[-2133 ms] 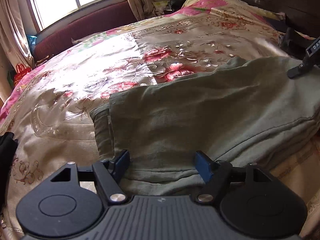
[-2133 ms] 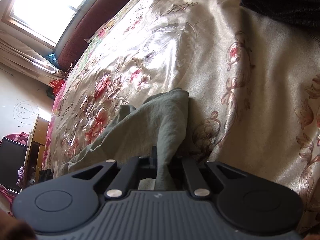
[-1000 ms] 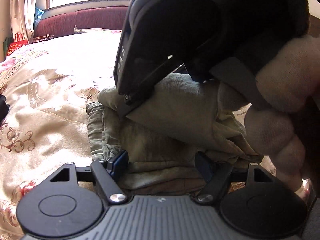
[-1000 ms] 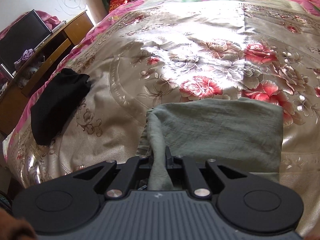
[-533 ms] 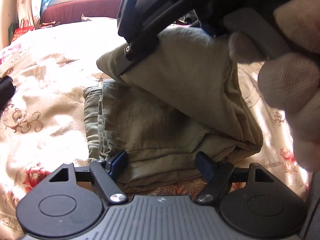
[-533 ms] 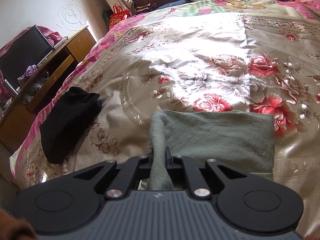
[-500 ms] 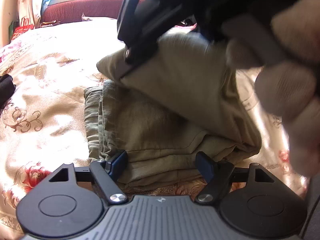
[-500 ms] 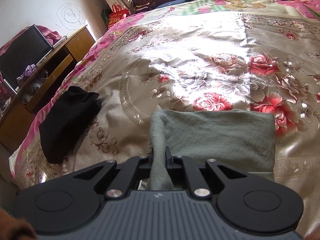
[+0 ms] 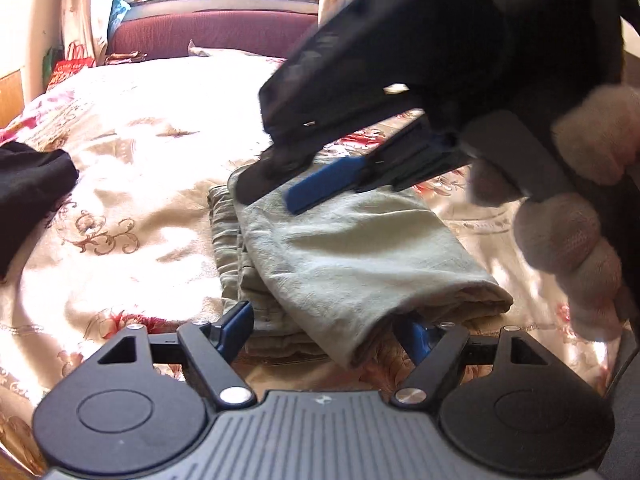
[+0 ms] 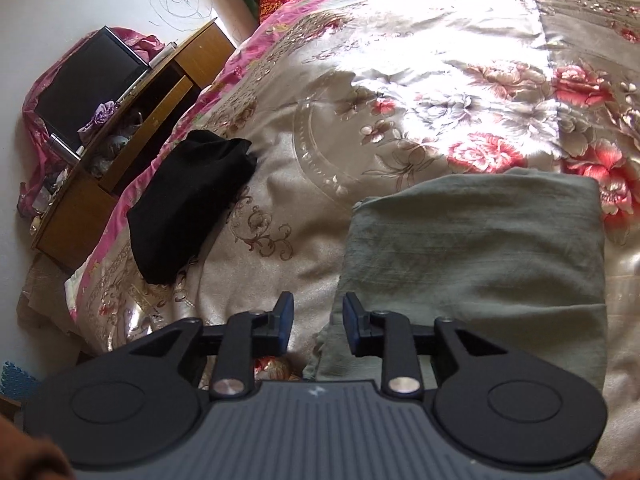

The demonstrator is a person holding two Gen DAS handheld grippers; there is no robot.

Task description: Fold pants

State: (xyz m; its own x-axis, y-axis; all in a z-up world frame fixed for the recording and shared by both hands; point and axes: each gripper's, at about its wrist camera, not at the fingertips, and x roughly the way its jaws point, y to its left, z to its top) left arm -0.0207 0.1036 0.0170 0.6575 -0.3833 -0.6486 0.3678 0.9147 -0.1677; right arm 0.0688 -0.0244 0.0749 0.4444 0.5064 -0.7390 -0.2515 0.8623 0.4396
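Note:
The olive-green pants (image 9: pixel 352 256) lie folded in a thick stack on the flowered bedspread (image 9: pixel 132 184). My left gripper (image 9: pixel 326 334) stands open, and the near end of the stack lies between its blue pads without being squeezed. My right gripper (image 9: pixel 272 196), held by a gloved hand (image 9: pixel 568 240), hovers just over the far left corner of the stack. In the right wrist view the right gripper (image 10: pixel 319 318) has its jaws opening with nothing between them. The pants (image 10: pixel 472 248) lie flat just to the right of it.
A black folded garment (image 10: pixel 188 204) lies on the bed's left side, near its edge. Beyond that edge stand a wooden cabinet (image 10: pixel 132 128) and a dark screen (image 10: pixel 88 84). A maroon sofa (image 9: pixel 208 36) runs under the window at the back.
My right gripper has let go of the pants' fold and its jaws have parted. The top layer now lies flat on the stack. The left gripper shifted a little sideways.

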